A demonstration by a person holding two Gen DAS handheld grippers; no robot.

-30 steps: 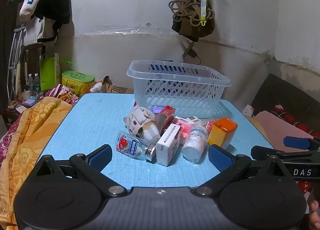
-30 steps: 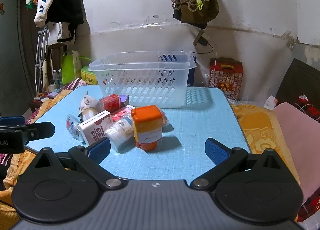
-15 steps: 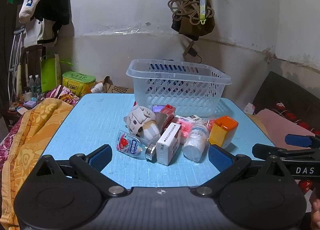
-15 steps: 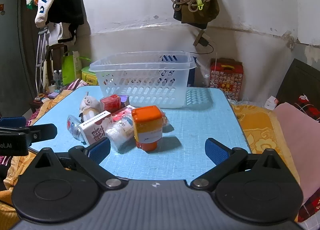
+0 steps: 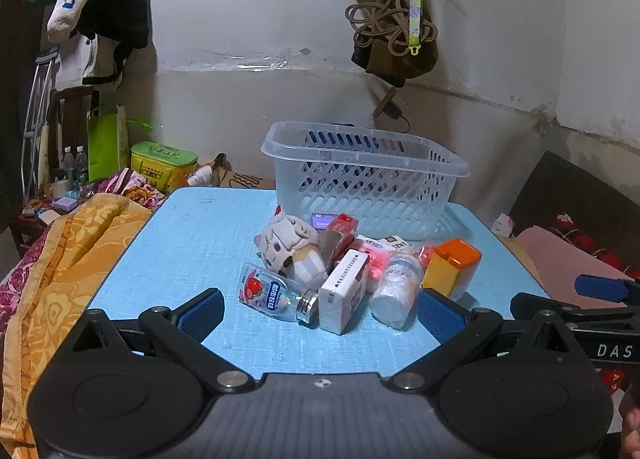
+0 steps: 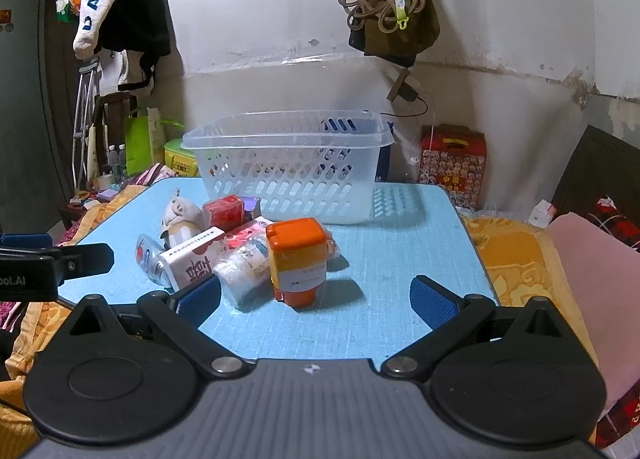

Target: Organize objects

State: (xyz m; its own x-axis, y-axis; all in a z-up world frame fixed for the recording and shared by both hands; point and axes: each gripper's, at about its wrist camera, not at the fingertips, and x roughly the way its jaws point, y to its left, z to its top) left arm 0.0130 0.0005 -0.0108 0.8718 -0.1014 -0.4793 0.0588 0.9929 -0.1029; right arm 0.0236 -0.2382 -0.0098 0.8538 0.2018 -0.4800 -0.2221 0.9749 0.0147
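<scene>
Approach step, nothing yet picked. Left tongs (image 5: 320,313) and right tongs (image 6: 316,297), both spread wide and empty, face the heap on the counter (image 5: 192,243); basket (image 6: 288,167) behind. Next: likely close on the orange-capped jar (image 6: 298,261).

Clear slotted basket (image 5: 372,195) upright at table rear; orange-capped container (image 6: 298,261), small items clustered before it.

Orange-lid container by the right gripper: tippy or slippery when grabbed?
The orange-lid container stands upright, taller than wide, so a side push may tip it. Its plastic looks smooth, possibly slippery. Flat sides should suit the fingers.
</scene>
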